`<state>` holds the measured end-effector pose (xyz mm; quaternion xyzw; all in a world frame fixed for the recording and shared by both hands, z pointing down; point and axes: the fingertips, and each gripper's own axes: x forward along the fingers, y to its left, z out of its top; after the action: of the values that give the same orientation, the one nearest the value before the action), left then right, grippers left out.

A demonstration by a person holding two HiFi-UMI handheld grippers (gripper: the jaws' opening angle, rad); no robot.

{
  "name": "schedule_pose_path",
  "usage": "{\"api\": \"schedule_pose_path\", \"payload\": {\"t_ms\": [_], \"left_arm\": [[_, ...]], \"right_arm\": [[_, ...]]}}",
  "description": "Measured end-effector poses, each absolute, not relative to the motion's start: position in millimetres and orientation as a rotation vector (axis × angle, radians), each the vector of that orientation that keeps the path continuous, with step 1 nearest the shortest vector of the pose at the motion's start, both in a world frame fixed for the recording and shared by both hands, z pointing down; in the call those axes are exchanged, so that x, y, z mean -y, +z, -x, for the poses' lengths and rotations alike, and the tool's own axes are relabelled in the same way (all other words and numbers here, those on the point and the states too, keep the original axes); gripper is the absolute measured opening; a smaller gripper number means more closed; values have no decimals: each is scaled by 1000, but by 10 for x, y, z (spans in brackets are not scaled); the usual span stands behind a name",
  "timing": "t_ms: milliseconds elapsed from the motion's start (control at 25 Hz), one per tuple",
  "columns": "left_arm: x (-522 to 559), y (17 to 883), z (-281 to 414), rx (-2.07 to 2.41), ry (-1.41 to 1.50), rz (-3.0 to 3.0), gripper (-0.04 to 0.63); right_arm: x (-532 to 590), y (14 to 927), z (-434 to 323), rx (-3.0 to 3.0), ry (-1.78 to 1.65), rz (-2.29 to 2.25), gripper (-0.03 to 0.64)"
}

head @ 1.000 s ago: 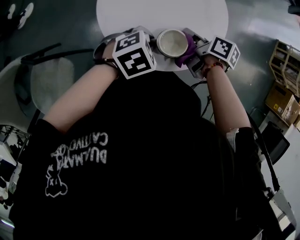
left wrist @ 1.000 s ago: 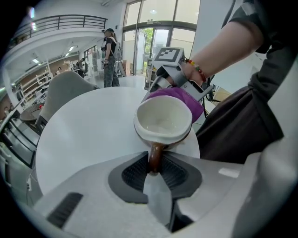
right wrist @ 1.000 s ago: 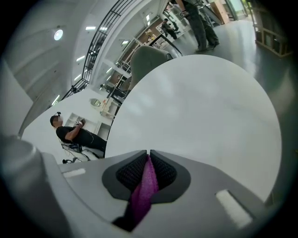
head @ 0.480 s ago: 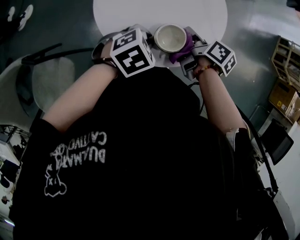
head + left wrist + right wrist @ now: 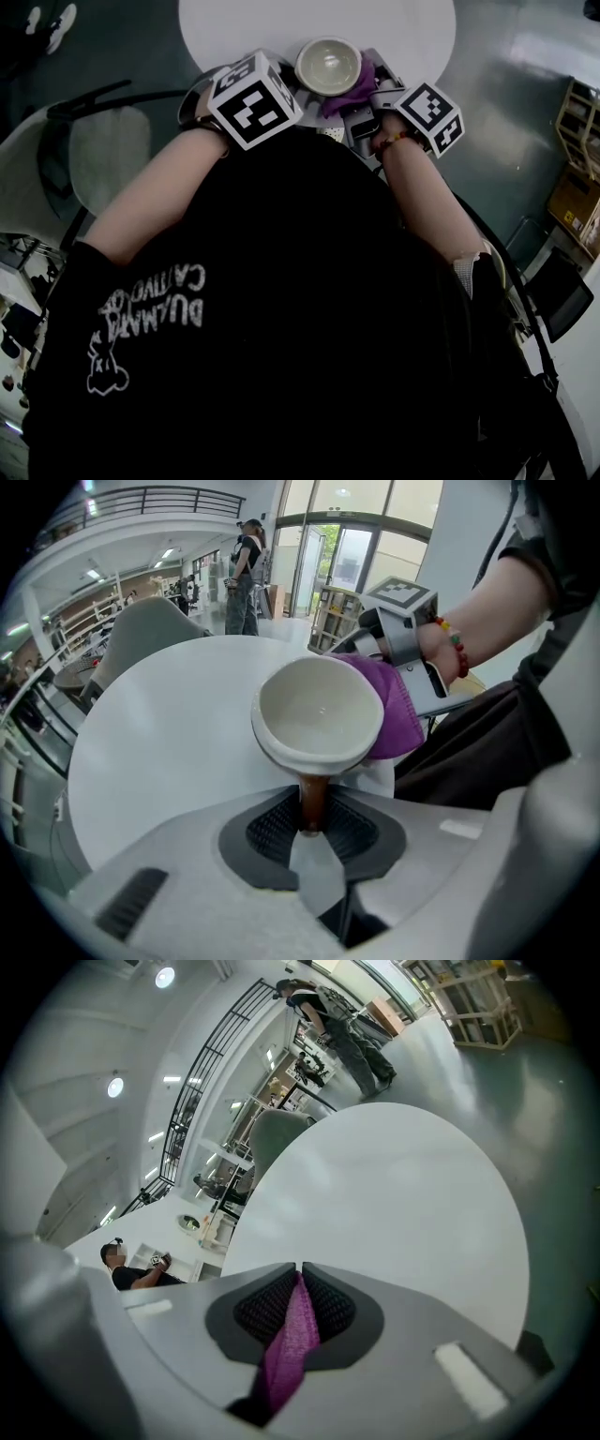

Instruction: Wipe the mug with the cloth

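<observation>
Jaws of the left gripper (image 5: pixel 310 829) clamp the brown handle (image 5: pixel 312 803) of the cream ceramic mug (image 5: pixel 319 714). They hold it tilted, probably to steady it for rubbing. The right gripper (image 5: pixel 298 1288) is closed tight on a fold of purple cloth (image 5: pixel 289 1349), which lies against the mug's right side. Beyond the mug lies the round white table (image 5: pixel 150 761). Only the left gripper view shows cloth meeting mug; the right gripper view shows the pinched fold and no mug.
</observation>
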<state>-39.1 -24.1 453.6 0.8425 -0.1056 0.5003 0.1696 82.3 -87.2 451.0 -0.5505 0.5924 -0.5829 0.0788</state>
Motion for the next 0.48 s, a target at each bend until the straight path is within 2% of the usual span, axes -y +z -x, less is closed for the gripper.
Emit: {"api": "schedule_pose_path", "payload": {"t_ms": [480], "left_arm": [[152, 4589, 331, 449, 1358, -2251, 58]], "right_arm": [[856, 4589, -820, -1670, -1760, 1553, 23]]}}
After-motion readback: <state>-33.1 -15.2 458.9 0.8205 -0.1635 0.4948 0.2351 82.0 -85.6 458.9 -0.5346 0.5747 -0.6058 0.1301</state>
